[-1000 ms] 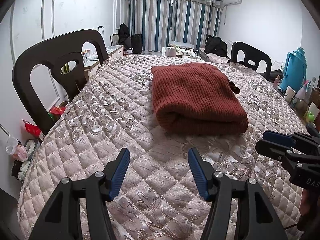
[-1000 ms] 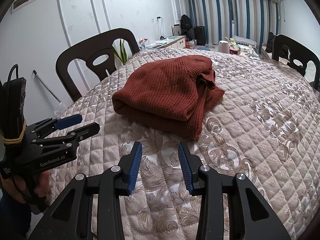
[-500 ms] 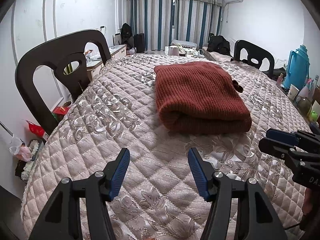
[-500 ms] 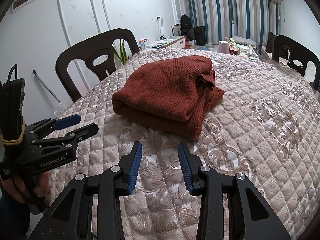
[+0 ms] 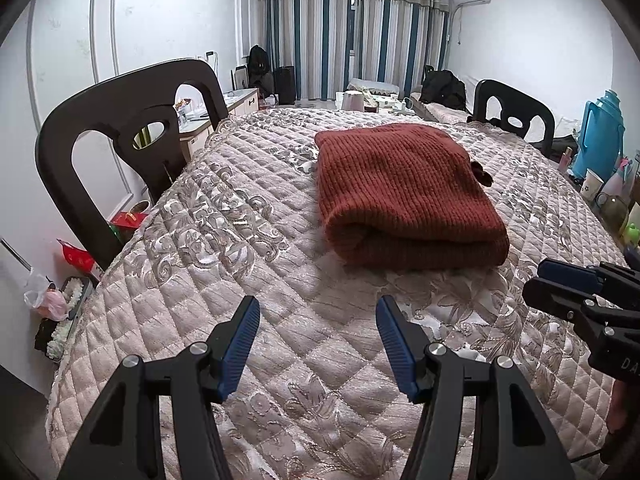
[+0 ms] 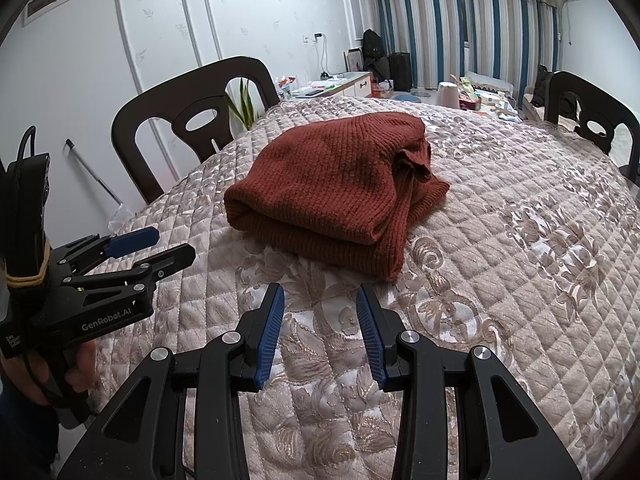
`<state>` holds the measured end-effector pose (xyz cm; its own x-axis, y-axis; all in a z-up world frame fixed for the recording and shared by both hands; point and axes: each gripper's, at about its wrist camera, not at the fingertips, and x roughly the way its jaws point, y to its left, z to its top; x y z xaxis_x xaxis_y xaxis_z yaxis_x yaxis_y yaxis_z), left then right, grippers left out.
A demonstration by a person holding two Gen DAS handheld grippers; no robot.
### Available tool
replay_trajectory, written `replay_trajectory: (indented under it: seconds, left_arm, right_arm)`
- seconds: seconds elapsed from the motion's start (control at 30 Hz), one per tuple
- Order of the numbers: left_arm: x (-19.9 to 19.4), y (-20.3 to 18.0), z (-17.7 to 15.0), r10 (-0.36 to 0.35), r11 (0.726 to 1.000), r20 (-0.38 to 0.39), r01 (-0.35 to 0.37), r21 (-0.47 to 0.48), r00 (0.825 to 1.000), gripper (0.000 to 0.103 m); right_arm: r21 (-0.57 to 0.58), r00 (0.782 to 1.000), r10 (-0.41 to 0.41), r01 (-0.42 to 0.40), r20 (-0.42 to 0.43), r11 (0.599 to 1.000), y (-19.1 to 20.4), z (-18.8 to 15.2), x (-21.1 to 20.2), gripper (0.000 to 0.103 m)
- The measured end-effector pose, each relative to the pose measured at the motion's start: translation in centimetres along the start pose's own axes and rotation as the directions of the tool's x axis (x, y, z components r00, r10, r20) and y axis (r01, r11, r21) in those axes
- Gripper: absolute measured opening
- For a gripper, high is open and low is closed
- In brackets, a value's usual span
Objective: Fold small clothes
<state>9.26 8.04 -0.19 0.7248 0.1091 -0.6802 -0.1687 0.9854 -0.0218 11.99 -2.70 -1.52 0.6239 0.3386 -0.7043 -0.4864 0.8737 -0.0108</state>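
Rust-red knit sweater (image 5: 404, 192) sits folded into a thick rectangle near the middle of the worktop (image 5: 248, 272), on the quilted floral cover. Rolled fold edge faces the near side; open layered edges face the right, where a cuff or sleeve end (image 6: 416, 162) pokes out of the stack. Bundle looks compact and stable, nothing hanging off the edge, so I'd judge the fold as done or nearly so; that loose bit is the only untidy part.

Left gripper (image 5: 316, 338): jaws spread, nothing between the pads, hanging over bare cover short of the sweater's near edge, angled down. Right gripper (image 6: 320, 330): also apart, a narrower gap, empty, just short of the near right corner of the garment. Neither touches the knit. Reads like both are backed off to leave the fold undisturbed, or staged for a last tuck.

If a tuck comes, the right one is closer to the loose end. Knit is bulky and springy, so a careless pinch could drag the top layer open.

Around: dark chairs (image 5: 120, 152) at the worktop's sides, striped curtains (image 5: 352, 36) at the far wall, blue thermos (image 5: 600, 132) off to the right.
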Motion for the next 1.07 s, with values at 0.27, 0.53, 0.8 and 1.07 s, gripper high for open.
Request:
replay_trajectory:
  seconds: [0.27,0.53,0.8,1.07]
  left_arm:
    - [0.13,-0.11,-0.07,-0.003,1.000,-0.008,0.003,0.000,1.000,0.063]
    - [0.13,-0.19,-0.14,-0.005,1.000,-0.008,0.005,0.002,1.000,0.063]
    - [-0.15,-0.43,-0.23,-0.004,1.000,-0.002,0.004,0.016,1.000,0.063]
    - [-0.34,-0.16,-0.11,-0.003,1.000,0.008,0.003,0.009,1.000,0.063]
  right_arm:
    - [0.001,1.000,-0.001,0.001,0.000,1.000,0.00,-0.01,0.01,0.039]
    - [0.004,1.000,-0.001,0.001,0.001,1.000,-0.07,0.01,-0.02,0.038]
    - [0.003,1.000,-0.001,0.001,0.002,1.000,-0.02,-0.02,-0.07,0.039]
    - [0.003,1.000,-0.002,0.002,0.003,1.000,0.02,-0.01,-0.19,0.039]
